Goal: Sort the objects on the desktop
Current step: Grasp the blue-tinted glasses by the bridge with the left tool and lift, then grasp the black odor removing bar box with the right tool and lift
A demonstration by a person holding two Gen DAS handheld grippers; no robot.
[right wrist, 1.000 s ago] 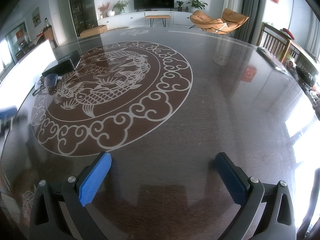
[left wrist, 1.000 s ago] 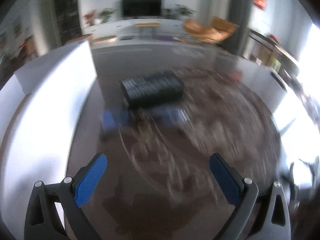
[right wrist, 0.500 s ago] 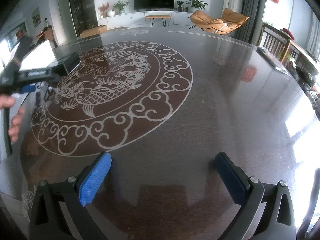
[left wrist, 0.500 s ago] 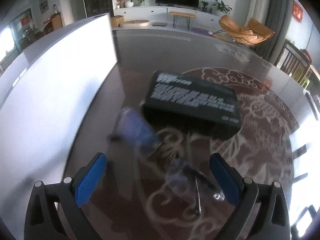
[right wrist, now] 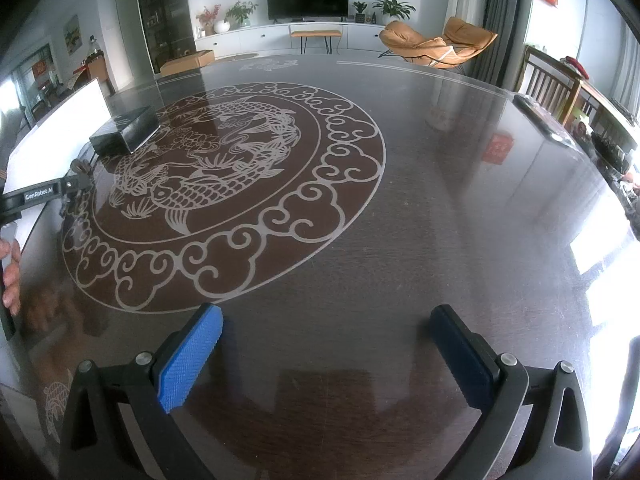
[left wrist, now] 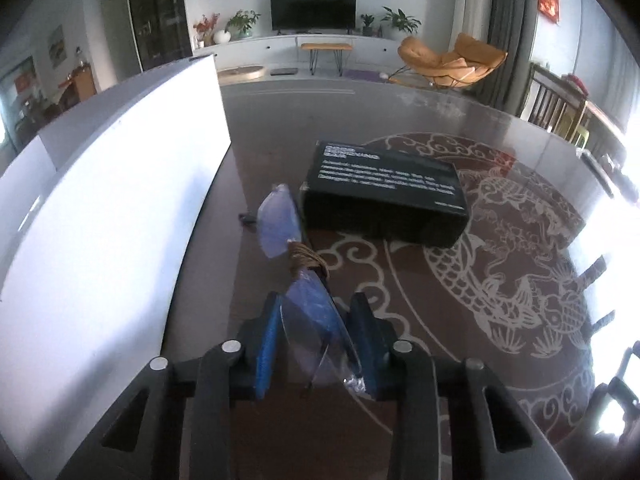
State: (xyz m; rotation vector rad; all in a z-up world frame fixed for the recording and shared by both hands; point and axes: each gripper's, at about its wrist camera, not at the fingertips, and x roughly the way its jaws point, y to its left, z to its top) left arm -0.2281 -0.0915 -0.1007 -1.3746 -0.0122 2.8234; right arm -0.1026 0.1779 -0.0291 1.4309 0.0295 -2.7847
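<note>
In the left wrist view a pair of clear glasses with bluish lenses and a cord-wrapped bridge lies on the dark table. My left gripper is shut on the near lens. A black box with white print lies just behind the glasses. It also shows in the right wrist view at the far left, with the left gripper in front of it. My right gripper is open and empty above the table's near part.
A large white panel stands along the table's left side, close to the glasses. The round dark table has a white carp and cloud pattern. Dark objects lie at the far right edge.
My left gripper has moved forward onto the glasses and closed on the near lens. The right gripper has not moved.
</note>
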